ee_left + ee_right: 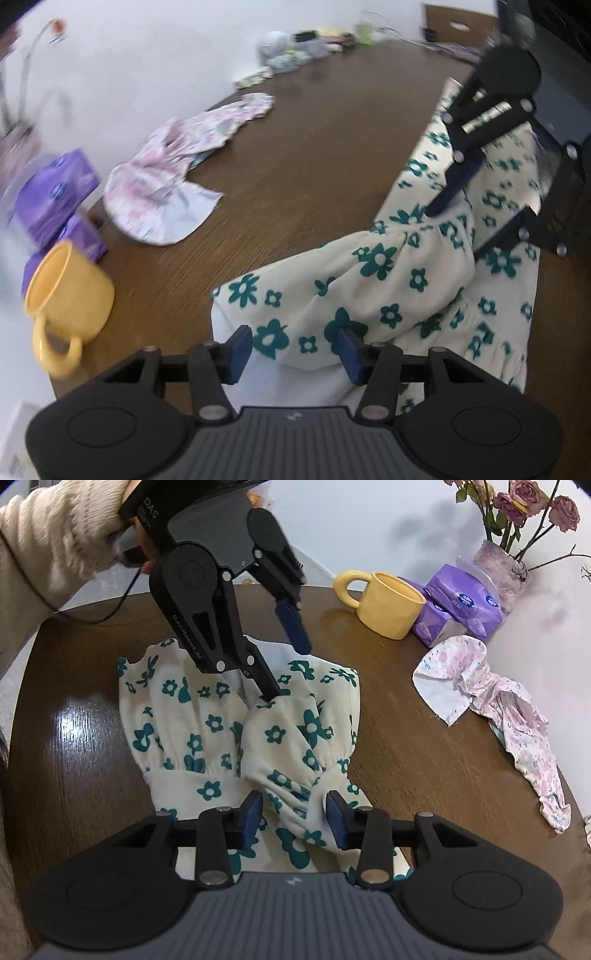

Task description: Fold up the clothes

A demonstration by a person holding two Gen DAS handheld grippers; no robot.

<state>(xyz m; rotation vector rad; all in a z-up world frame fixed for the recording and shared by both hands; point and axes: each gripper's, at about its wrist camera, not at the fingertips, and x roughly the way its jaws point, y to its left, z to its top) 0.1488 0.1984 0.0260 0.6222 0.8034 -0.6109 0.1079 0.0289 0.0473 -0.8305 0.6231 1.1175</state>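
Observation:
A cream dress with green flowers [207, 734] lies on the round brown table [406, 720], one sleeve [295, 738] folded across its chest. My right gripper [295, 819] is open, and the gathered sleeve cuff sits between its blue pads [253, 818]. In the right wrist view my left gripper [286, 664] stands open over the dress's far end, one finger touching the cloth and the other in the air. From the left wrist view, my left gripper [294, 350] is open over the dress [369, 288], and the right gripper [458, 232] reaches in opposite.
A pink floral garment [498, 709] lies crumpled on the table to the right. A yellow mug [391, 603], purple tissue packs [458, 609] and a vase of dried roses [502, 565] stand by the wall. A sleeved arm [48, 542] holds the left gripper. More small items [295, 48] sit at the table's far edge.

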